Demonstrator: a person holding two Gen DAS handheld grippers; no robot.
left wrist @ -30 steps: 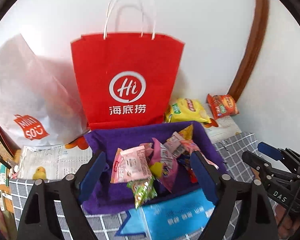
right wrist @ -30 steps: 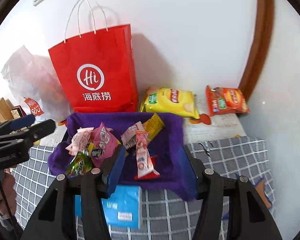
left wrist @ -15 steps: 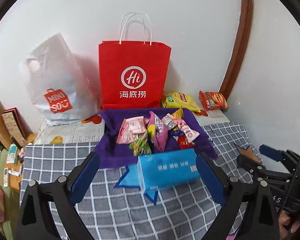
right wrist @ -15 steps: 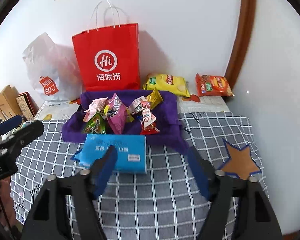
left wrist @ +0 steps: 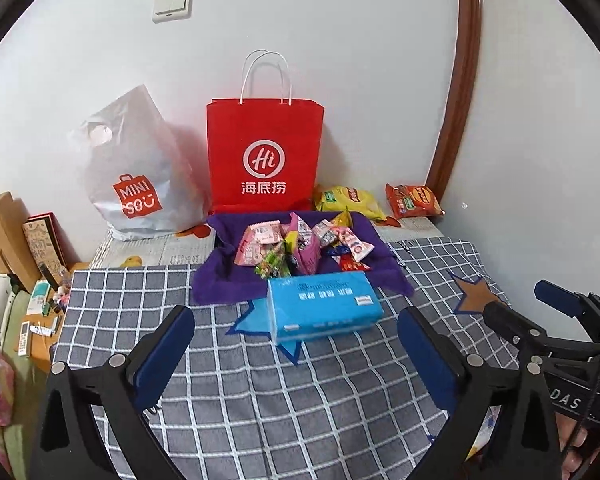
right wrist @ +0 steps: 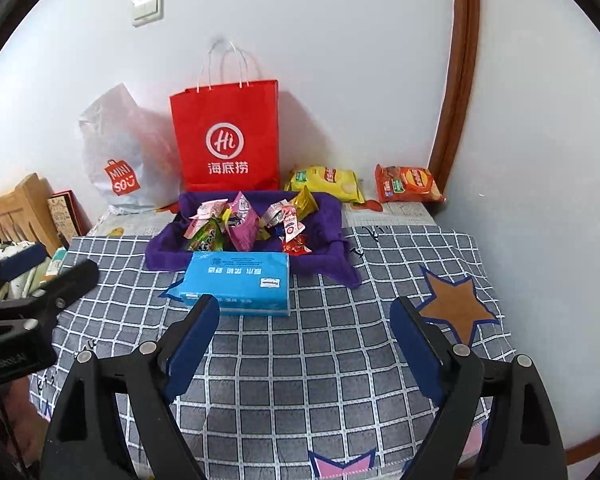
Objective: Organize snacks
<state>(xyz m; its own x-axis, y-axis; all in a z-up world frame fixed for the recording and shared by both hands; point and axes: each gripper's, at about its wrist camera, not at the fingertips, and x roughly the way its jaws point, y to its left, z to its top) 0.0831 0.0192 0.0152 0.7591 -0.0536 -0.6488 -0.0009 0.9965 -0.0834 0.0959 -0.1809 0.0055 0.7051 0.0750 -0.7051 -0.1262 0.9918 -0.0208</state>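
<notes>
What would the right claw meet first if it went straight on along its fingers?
Probably the checked cloth, just short of the blue tissue pack. The right claw is opening with nothing between its fingers. Depth is unclear, so the pack itself is possible.

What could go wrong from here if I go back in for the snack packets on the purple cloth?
1. The blue tissue pack lies right in front of the purple cloth; a low approach may shove it into the pile.
2. The small snack packets lie heaped and overlapping, so one grab may take several or knock some off the cloth.
3. The left gripper and right gripper are close side by side, jaws opening and empty; aiming at the same pile could make them collide.
</notes>
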